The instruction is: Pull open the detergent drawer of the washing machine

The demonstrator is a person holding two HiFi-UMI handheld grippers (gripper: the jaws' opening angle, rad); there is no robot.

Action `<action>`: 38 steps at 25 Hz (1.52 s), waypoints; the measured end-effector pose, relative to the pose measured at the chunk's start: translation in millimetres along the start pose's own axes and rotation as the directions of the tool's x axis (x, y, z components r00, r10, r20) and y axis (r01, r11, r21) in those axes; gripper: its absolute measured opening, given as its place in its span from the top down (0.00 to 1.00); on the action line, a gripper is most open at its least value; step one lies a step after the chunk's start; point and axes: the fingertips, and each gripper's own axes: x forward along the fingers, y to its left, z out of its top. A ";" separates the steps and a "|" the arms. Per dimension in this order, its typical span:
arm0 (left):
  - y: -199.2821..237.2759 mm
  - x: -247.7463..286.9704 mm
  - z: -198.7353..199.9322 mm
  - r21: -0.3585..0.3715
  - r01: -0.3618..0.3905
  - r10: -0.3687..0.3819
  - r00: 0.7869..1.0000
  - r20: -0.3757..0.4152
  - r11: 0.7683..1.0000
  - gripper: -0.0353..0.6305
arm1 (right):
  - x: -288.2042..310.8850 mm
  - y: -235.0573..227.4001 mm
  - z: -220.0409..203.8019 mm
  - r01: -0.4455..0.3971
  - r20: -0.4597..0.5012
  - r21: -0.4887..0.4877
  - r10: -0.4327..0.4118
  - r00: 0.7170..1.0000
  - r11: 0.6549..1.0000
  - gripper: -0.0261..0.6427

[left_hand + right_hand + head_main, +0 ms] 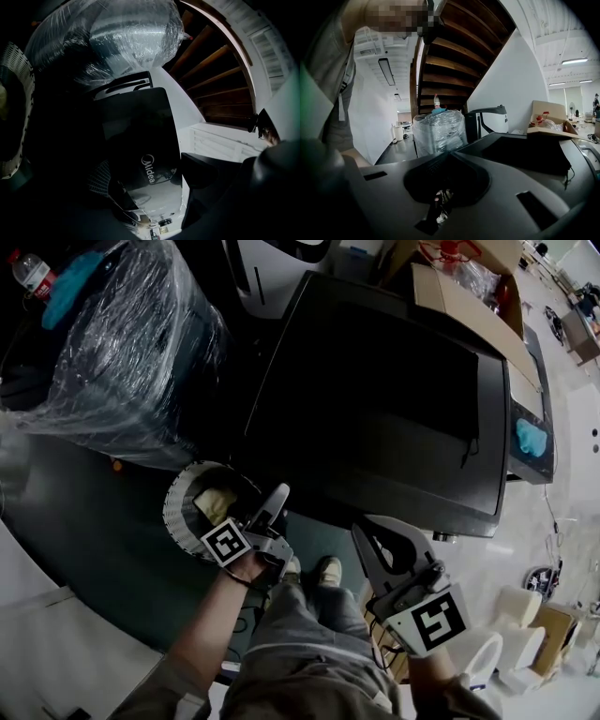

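**Drawer out of sight: a blind reach may land wrong**

Head view: the washing machine (375, 399) is seen from above. Its front face drops away under the near edge, so the detergent drawer, which should sit on that front, does not show here. The left gripper (274, 504) hangs off the front left corner with its jaws spread and nothing in them, just beside a white basket (178, 512). The right gripper (367, 535) sits before the near edge with its jaws together, and it is empty. A reach made from here goes by feel, and the left gripper could snag the basket rim.

Left gripper view: it is very dark. The glossy front panel (150, 169) with its brand lettering lies ahead between the spread jaws, lying sideways in this view. I cannot pick out the drawer on it. The jaws might close on a panel edge instead of the drawer pull, then slip off or scrape the gloss.

Right gripper view: the closed jaws fill the foreground, with the machine's top (525, 157) and a wrapped appliance (440, 129) beyond them. Closed like this, the right gripper cannot take a pull, and it could knock the top edge.
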 end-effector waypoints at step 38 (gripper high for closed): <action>-8.4 -108.0 -42.1 -0.046 -0.035 0.037 0.998 0.060 0.998 0.30 | -34.3 43.6 -15.8 -0.085 -0.058 -0.004 0.084 0.995 0.996 0.92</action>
